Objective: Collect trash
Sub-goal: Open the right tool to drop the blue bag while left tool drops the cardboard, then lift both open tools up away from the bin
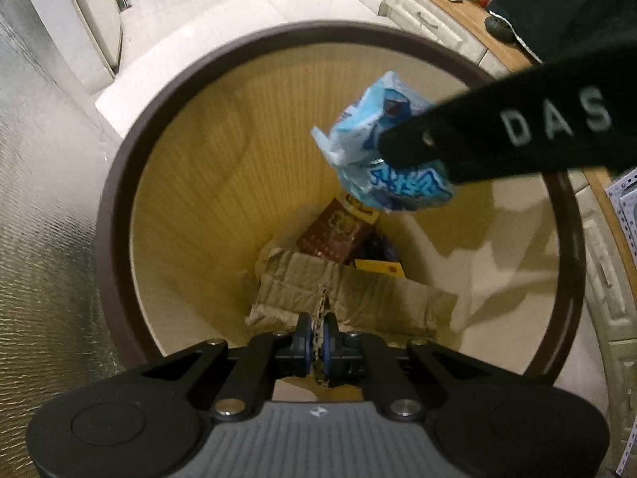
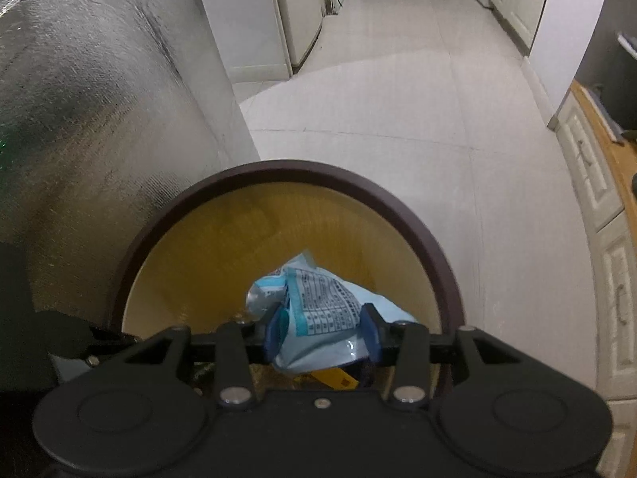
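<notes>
A round bin (image 1: pixel 119 215) with a dark brown rim and a yellow inside fills most of the left wrist view. In the right wrist view the same bin (image 2: pixel 434 255) sits in the lower middle of the frame, on a pale tiled floor (image 2: pixel 398 111).

Down at the bottom of the bin, near the middle of the left view, lies a brown box (image 1: pixel 338 231) with yellow on it. A small yellow piece (image 1: pixel 378 267) lies just beside it, lower and to the right.

The left tongs (image 1: pixel 317 334), at the bottom middle of their own view, are squeezed tight on a torn piece of cardboard (image 1: pixel 358 294). The cardboard hangs down inside the bin, above the things at the bottom.

The right tongs (image 2: pixel 324 328) are partly apart, with a crumpled blue and white wrapper (image 2: pixel 318 310) between their blue pads. The pads touch the wrapper on both sides and pinch it. In the left view the same wrapper (image 1: pixel 358 139) shows in the upper right part of the bin's mouth, held up over the inside. One black finger (image 1: pixel 497 139) of the right tongs comes in from the right edge with white letters on it.

A shiny silver wall (image 2: pixel 79 119) stands at the left of the bin. White cupboards (image 2: pixel 597 183) with a wooden top run along the right edge.
</notes>
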Available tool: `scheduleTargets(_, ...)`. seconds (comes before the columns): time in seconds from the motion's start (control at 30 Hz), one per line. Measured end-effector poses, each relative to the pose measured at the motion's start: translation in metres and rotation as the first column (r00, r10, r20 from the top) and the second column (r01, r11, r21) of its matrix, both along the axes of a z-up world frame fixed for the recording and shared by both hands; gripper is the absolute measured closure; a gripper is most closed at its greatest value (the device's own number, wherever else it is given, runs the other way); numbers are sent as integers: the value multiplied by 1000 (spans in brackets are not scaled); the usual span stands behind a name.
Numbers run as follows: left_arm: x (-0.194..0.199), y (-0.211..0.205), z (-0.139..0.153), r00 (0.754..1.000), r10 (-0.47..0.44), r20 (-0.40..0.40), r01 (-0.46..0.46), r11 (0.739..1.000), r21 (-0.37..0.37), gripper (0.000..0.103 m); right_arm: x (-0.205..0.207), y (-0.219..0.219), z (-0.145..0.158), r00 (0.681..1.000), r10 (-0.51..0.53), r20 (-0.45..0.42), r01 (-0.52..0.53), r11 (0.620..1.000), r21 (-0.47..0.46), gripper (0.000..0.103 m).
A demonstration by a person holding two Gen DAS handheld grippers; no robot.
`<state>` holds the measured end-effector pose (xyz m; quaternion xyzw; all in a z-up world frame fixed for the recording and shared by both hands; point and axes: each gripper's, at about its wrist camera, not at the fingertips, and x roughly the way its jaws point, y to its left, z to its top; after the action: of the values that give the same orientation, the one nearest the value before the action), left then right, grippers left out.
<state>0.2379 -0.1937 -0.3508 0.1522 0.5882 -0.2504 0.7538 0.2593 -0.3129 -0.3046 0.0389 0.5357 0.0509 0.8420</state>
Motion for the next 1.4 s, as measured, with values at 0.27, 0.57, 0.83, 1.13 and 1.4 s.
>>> scheduleTargets(0.27, 3, -10, -6, 999, -18, -26, 18, 1000, -11, 86, 8, 4, -8, 1000, -29, -2, 29, 1000, 13, 42)
scheduleTargets(0.57, -5, -15, 1, 999, -34, -11, 34, 999, -18, 51, 4, -1, -3, 998, -58, -7, 58, 998, 29, 31)
scheduleTargets(0.83, -15, -15, 21, 999, -27, 37, 28, 1000, -13, 19, -3, -2, 10, 998, -61, 1, 61, 998, 26, 31)
scheduleTargets(1.13, -22, 8, 46, 998, 46, 41, -43, 997, -58, 14, -20, 2, 40, 997, -62, 42, 62, 998, 3, 22)
scheduleTargets(1.4, -32, 26, 85, 992, 91, 89, -82, 991, -107, 7, -39, 4, 71, 993, -72, 88, 74, 997, -18, 20)
